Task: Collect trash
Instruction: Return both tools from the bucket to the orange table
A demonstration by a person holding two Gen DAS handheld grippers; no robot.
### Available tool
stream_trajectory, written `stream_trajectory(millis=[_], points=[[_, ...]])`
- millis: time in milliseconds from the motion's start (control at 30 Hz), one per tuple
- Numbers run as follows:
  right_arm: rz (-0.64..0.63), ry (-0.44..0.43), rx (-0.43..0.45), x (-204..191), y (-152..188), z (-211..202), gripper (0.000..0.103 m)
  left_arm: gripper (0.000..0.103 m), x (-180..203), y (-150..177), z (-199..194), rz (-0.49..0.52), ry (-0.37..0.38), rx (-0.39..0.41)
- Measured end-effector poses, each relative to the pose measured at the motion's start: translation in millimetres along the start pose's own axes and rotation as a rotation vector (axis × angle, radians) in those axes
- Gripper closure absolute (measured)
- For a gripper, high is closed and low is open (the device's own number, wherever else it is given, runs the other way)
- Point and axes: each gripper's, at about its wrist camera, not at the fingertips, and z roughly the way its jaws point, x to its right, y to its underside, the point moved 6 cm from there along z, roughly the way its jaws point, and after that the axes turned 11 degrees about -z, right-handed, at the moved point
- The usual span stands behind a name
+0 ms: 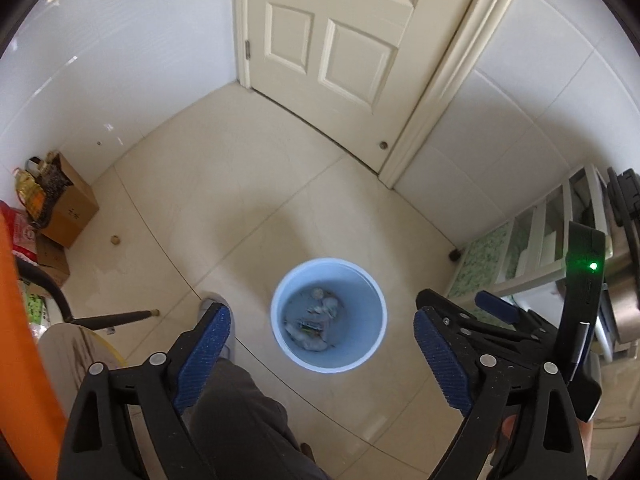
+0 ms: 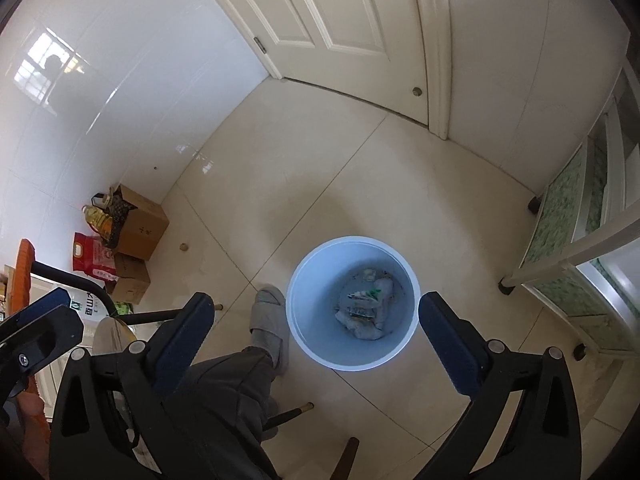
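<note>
A white round trash bin (image 1: 280, 336) stands on the tiled floor below both grippers; it also shows in the right wrist view (image 2: 304, 328). Crumpled wrappers and paper trash (image 1: 316, 320) lie at its bottom, seen too in the right wrist view (image 2: 366, 308). My left gripper (image 1: 322, 332) is open and empty, held high above the bin. My right gripper (image 2: 316, 320) is open and empty, also above the bin. The right gripper shows at the right of the left wrist view (image 1: 472, 304).
The person's leg and grey slipper (image 2: 270, 320) stand just left of the bin. Cardboard boxes (image 2: 140, 224), an oil bottle (image 2: 100, 220) and a red bag (image 2: 94, 256) sit at the left wall. A white door (image 1: 332, 40) is ahead. A shelf rack (image 2: 580, 248) stands right. A chair (image 2: 112, 332) is at lower left.
</note>
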Motion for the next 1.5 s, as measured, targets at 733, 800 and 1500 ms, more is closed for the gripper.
stream_trajectory(millis=[733, 800, 1500], points=[[-0.283, -0.060, 0.301, -178.5, -23.7, -169.5, 0.000, 0.007, -106.4, 134.9, -276.7, -0.159, 0.016, 0.464], [-0.315, -0.069, 0.326, -198.7, -23.2, -183.5, 0.000, 0.007, -120.5, 149.6, -301.7, -0.180, 0.010, 0.504], [-0.707, -0.282, 0.485, -431.9, 36.1, -267.7, 0.000, 0.001, -228.4, 335.4, -453.5, -0.493, -0.265, 0.813]])
